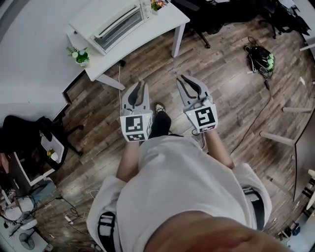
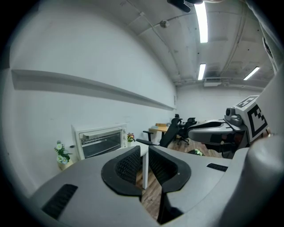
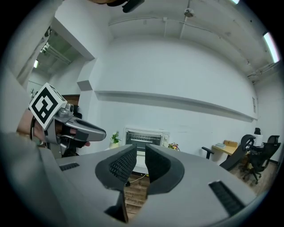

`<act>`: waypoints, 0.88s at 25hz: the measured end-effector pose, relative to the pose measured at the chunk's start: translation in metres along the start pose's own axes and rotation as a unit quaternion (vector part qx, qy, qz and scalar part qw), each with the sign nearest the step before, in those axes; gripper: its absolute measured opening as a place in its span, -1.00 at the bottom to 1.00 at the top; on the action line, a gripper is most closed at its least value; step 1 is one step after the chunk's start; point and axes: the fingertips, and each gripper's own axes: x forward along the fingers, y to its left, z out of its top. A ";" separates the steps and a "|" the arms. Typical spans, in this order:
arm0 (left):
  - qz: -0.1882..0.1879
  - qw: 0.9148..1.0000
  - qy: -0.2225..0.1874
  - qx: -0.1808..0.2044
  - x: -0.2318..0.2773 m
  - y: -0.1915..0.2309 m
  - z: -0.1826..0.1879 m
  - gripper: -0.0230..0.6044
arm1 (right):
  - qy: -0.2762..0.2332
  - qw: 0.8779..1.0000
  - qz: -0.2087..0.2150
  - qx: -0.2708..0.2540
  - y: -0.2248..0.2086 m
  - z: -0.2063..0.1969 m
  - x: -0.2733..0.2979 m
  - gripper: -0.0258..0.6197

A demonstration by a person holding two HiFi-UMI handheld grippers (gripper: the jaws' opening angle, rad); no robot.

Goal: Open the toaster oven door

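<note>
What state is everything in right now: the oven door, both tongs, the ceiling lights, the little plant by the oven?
Toaster oven door: closed.
Left tongs: slightly open, nothing between them.
Right tongs: slightly open, nothing between them.
Ceiling lights: on.
Potted plant: upright on the white table.

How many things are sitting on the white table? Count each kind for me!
toaster oven: 1
flower plants, one at the table's near end and one on the oven's other side: 2
Total: 3
</note>
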 end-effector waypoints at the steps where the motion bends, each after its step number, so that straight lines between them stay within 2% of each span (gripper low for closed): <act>1: 0.001 1.000 -0.001 -0.001 0.007 0.007 0.001 -0.77 | 0.000 1.000 0.003 -0.003 -0.002 0.000 0.010 -0.74; 9: 0.005 1.000 0.005 -0.027 0.058 0.059 0.006 -0.77 | 0.029 0.999 0.026 0.002 -0.019 0.001 0.070 -0.73; 13: 0.002 0.999 0.002 -0.044 0.086 0.084 0.006 -0.77 | 0.043 0.998 0.045 -0.034 -0.030 0.003 0.104 -0.73; 18: 0.000 0.998 0.000 -0.058 0.113 0.110 0.005 -0.77 | 0.068 0.996 0.062 -0.017 -0.037 0.001 0.140 -0.73; 22: 0.006 0.997 0.005 -0.076 0.123 0.133 -0.006 -0.77 | 0.081 0.992 0.088 -0.044 -0.033 0.000 0.167 -0.72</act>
